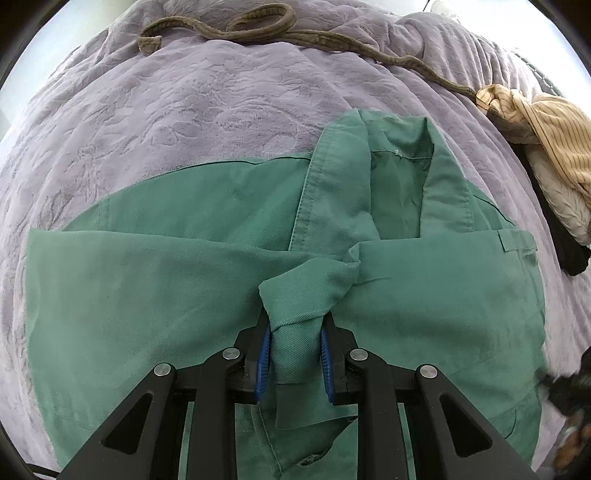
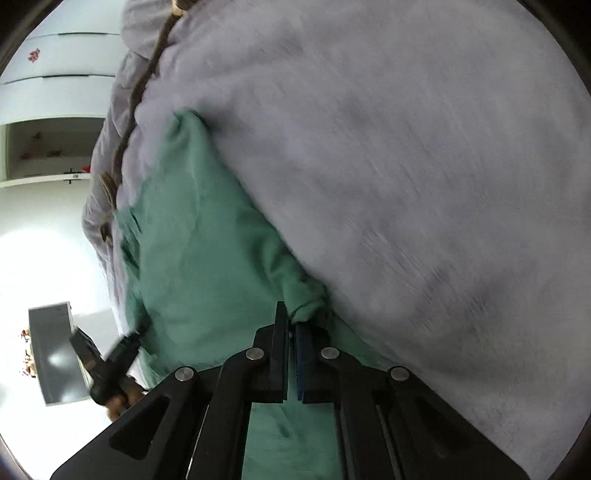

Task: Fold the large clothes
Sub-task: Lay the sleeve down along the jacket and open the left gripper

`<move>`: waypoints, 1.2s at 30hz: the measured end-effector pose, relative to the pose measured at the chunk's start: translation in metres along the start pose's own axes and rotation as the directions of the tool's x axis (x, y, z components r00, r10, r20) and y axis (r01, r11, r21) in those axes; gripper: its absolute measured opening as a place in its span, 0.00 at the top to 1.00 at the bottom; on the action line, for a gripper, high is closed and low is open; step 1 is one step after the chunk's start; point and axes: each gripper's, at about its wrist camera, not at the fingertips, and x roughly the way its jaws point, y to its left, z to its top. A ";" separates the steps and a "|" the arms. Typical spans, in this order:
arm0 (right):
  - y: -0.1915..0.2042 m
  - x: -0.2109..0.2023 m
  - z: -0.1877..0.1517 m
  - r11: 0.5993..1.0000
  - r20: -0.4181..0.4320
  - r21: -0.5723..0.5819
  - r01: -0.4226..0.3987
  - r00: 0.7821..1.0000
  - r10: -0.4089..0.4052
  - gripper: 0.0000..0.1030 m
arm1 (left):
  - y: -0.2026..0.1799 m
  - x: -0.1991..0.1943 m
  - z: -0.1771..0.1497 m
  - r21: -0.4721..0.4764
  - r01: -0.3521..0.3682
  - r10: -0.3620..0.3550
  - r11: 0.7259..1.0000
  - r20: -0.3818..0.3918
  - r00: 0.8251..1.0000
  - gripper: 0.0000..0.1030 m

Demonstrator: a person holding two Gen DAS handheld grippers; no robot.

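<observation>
Green jacket [image 1: 184,280], collar [image 1: 399,177] in left view only

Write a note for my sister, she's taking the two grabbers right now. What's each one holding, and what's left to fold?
Left gripper: shut on a bunched fold of the green jacket.
Right gripper: jaws shut at the jacket's edge; the blur hides whether cloth is pinched.
Where things are: jacket spread on the purple blanket, collar away from you. A brown belt and a striped garment lie beyond it.
Done: one panel looks folded across the front.
Left: probably finish this fold, then fold the jacket smaller.
</observation>
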 end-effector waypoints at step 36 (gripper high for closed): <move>0.064 -0.023 -0.009 0.883 0.063 -0.385 0.268 0.962 -0.264 0.73 | 0.032 -0.062 -0.086 -0.044 -0.259 0.259 0.965 -0.013 0.966 0.22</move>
